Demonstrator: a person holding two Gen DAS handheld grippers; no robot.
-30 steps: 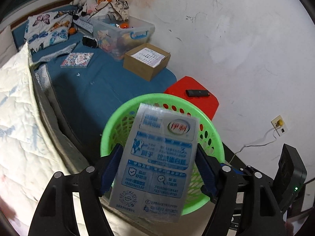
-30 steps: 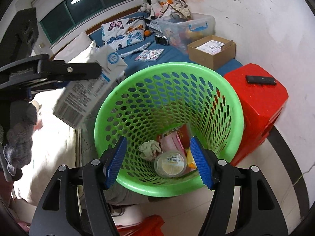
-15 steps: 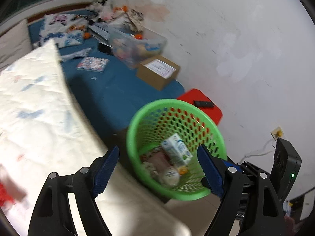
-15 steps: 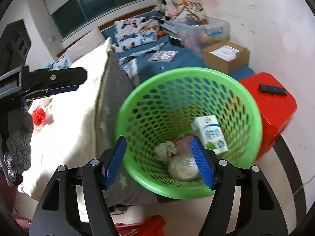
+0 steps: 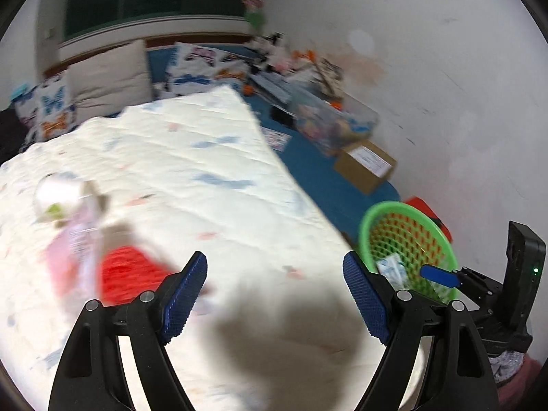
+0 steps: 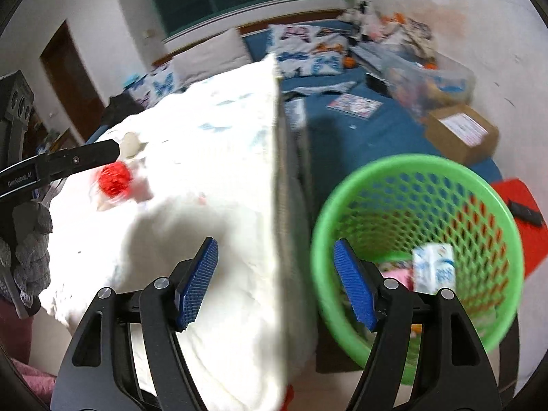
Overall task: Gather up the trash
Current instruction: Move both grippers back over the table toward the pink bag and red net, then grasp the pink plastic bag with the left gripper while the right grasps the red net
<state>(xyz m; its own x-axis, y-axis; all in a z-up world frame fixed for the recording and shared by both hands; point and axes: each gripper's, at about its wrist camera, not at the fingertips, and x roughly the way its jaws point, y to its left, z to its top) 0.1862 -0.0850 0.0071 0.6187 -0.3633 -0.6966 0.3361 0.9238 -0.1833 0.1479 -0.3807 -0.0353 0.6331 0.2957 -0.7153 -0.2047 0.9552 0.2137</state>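
Now both of my hand-held grippers, left [image 5: 275, 294] and right [image 6: 276, 282], gape empty. The red mesh scrap [image 5: 128, 269] lies at ten o'clock on the quilt [image 5: 205, 178]; through this blur, I might pinch bedding instead.

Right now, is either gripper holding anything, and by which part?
Nothing is held. The left gripper and right gripper are both open and empty; the milk carton lies in the green basket.
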